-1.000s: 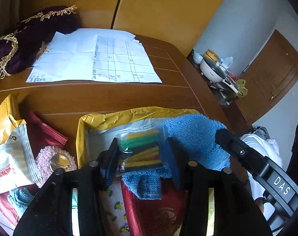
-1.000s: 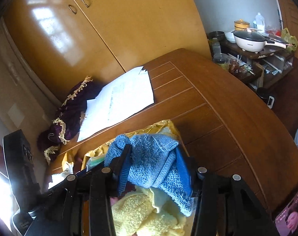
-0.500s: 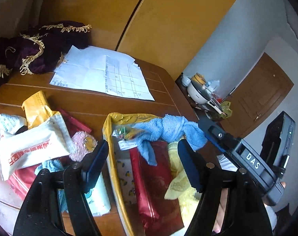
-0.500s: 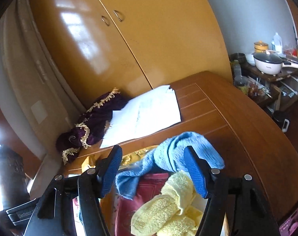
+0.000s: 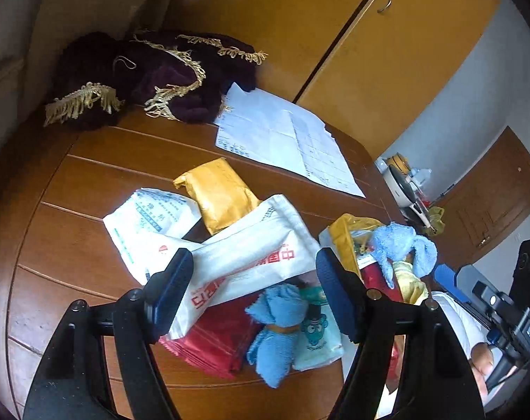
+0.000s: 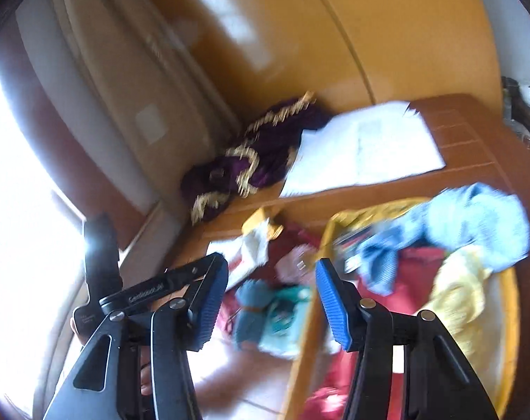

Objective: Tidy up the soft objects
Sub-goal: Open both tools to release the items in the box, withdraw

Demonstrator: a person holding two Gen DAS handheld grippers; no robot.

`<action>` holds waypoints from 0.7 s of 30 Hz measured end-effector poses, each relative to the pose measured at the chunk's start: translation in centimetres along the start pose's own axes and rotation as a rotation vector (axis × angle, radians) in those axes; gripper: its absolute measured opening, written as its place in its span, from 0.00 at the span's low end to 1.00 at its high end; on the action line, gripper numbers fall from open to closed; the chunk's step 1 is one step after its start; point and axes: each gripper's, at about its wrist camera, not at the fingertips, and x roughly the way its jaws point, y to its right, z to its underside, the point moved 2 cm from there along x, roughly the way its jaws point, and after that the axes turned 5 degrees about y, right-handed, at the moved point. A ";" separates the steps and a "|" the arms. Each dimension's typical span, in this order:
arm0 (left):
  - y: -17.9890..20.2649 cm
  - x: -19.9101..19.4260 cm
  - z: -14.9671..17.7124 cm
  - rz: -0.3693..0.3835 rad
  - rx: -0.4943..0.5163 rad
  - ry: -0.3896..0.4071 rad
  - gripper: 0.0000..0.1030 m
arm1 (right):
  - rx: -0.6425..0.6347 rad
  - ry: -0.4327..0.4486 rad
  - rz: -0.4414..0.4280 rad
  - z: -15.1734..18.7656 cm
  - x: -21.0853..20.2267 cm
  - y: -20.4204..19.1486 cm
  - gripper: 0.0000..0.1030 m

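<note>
Hovering now with both the left gripper (image 5: 254,288) and right gripper (image 6: 272,302) spread wide and empty, having just released the blue towel (image 5: 403,245) into the yellow-rimmed bin (image 6: 510,315), and swinging toward the rolled blue cloth (image 5: 277,329) lying outside it.

Both claws released and withdrawn, blue towel (image 5: 403,245) left in yellow bag (image 5: 340,236)

Motion blur smears the right wrist view; the yellow basket (image 6: 510,301) runs past the bottom edge.
</note>
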 end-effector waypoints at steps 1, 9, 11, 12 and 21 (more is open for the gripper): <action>-0.2 -0.4 -0.1 -0.008 -0.007 0.018 0.70 | -0.004 -0.039 0.013 0.1 1.2 -1.1 0.52; -2.7 -3.4 -1.6 0.051 -0.120 0.122 0.70 | 0.041 -0.166 0.075 1.2 7.0 -2.8 0.52; -3.5 -3.4 -1.8 0.041 -0.154 0.119 0.70 | 0.028 -0.184 0.086 1.8 7.7 -3.0 0.52; -3.8 -3.3 -1.8 0.042 -0.175 0.116 0.70 | 0.023 -0.193 0.090 2.1 8.1 -3.1 0.52; -4.0 -2.9 -1.8 0.070 -0.194 0.089 0.70 | -0.175 -0.276 0.249 5.3 10.6 -5.4 0.44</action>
